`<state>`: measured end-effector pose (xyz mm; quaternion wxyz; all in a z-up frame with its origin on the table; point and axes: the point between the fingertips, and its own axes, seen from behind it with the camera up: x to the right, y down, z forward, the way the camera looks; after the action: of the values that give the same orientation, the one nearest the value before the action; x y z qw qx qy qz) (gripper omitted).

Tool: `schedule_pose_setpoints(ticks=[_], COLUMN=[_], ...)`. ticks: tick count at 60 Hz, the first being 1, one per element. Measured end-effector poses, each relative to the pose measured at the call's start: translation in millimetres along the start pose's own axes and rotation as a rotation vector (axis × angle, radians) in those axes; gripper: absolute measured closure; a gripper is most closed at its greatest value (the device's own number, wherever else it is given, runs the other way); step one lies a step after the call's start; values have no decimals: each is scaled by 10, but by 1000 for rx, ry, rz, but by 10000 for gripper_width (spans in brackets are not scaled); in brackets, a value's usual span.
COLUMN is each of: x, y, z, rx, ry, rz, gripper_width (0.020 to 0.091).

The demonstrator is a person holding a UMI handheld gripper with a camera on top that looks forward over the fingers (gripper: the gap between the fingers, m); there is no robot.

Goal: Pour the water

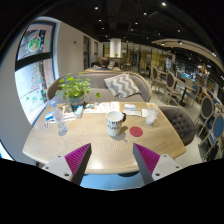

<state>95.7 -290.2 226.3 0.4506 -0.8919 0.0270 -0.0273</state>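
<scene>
The gripper (pixel 112 160) hovers level, jaws spread wide apart, holding nothing.

Premises: a café or lounge-type seating area, open-plan. A light wooden table (pixel 100 135) stands with a grey sofa (pixel 120 84) behind it carrying a striped cushion (pixel 121 84). A potted plant (pixel 73 90) sits on the table. Further chairs (pixel 205 108) and tables fill the room beyond. Dark ceiling with spot lamps (pixel 163 4); framed poster (pixel 35 42) on the wall.
</scene>
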Motion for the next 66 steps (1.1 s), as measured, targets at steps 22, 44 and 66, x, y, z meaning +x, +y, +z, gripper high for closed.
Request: schedule_pose_setpoints(ticks=[22, 44, 66], x=[-997, -2839, -3392], y=[184, -161, -630], z=[235, 1018, 2671], rx=[-44, 69, 179], ry=[-11, -151, -134], rz=[-11, -13, 66], gripper_width=[249, 243, 254])
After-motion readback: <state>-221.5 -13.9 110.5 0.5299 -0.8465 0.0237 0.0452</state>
